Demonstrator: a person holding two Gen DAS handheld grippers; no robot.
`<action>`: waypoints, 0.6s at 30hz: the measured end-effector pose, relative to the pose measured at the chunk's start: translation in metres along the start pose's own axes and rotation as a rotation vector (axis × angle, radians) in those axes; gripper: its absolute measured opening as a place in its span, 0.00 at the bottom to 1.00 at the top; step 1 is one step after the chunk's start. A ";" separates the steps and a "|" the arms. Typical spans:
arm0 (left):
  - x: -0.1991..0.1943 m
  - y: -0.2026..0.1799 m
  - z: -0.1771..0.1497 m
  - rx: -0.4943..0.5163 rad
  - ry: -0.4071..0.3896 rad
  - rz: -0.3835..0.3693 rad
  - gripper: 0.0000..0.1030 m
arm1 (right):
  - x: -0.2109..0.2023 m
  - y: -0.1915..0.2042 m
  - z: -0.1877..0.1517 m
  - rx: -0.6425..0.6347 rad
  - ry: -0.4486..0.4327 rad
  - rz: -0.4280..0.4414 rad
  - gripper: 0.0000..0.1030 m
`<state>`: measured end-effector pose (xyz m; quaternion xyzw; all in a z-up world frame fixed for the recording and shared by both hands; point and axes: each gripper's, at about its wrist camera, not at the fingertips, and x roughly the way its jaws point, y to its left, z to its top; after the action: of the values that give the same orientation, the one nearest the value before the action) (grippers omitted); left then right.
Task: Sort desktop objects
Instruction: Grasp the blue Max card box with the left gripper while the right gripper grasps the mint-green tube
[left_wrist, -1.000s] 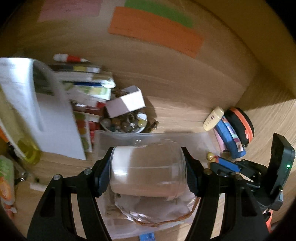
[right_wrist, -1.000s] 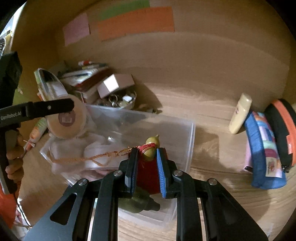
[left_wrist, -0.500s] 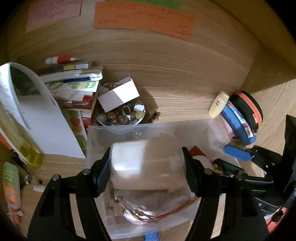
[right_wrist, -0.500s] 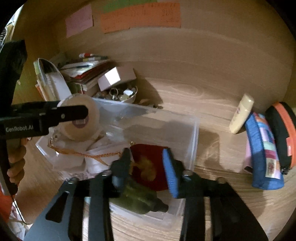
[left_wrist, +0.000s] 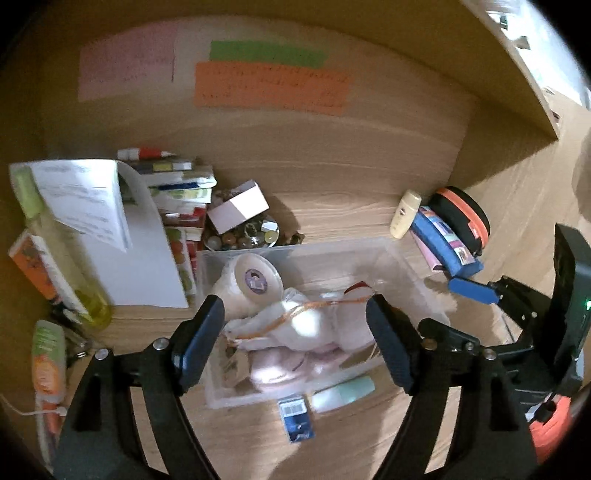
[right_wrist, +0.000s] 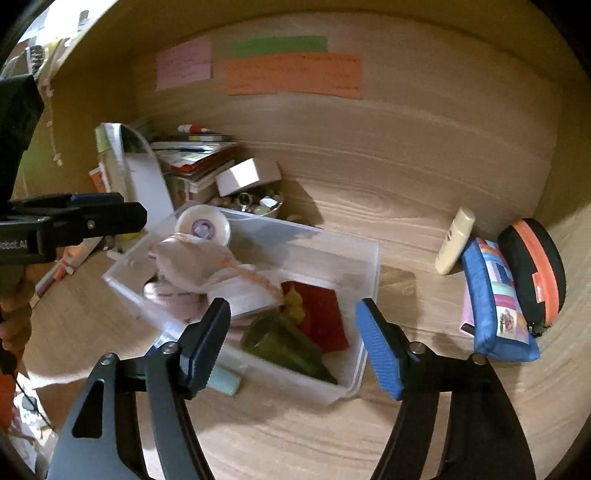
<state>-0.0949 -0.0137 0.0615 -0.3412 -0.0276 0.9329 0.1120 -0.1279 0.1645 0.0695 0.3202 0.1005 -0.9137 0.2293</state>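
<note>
A clear plastic bin sits mid-desk. In it lie a white tape roll, pale bags tied with orange cord, a red pouch and a green gourd-shaped charm. My left gripper is open and empty above the bin's near side; it also shows at the left of the right wrist view. My right gripper is open and empty over the bin's front right; it shows in the left wrist view.
Stacked books and papers, a white box over a bowl of trinkets, a yellow bottle at left. A cream tube, blue pencil case and black-orange case at right. A mint tube lies before the bin.
My left gripper opened and let the tape roll go into the bin, then drew back. My right gripper opened, let the red charm go into the bin, and drew back.
</note>
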 end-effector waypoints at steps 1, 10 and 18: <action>-0.005 0.000 -0.003 0.010 -0.003 0.009 0.78 | -0.002 0.003 -0.001 -0.009 -0.003 -0.003 0.68; -0.012 -0.003 -0.042 0.052 0.048 0.059 0.82 | -0.020 0.026 -0.019 -0.092 -0.019 -0.022 0.76; 0.028 -0.007 -0.090 0.094 0.217 0.078 0.83 | -0.013 0.032 -0.050 -0.085 0.045 0.004 0.76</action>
<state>-0.0560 -0.0025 -0.0243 -0.4356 0.0416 0.8943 0.0936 -0.0766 0.1579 0.0384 0.3309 0.1438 -0.9007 0.2420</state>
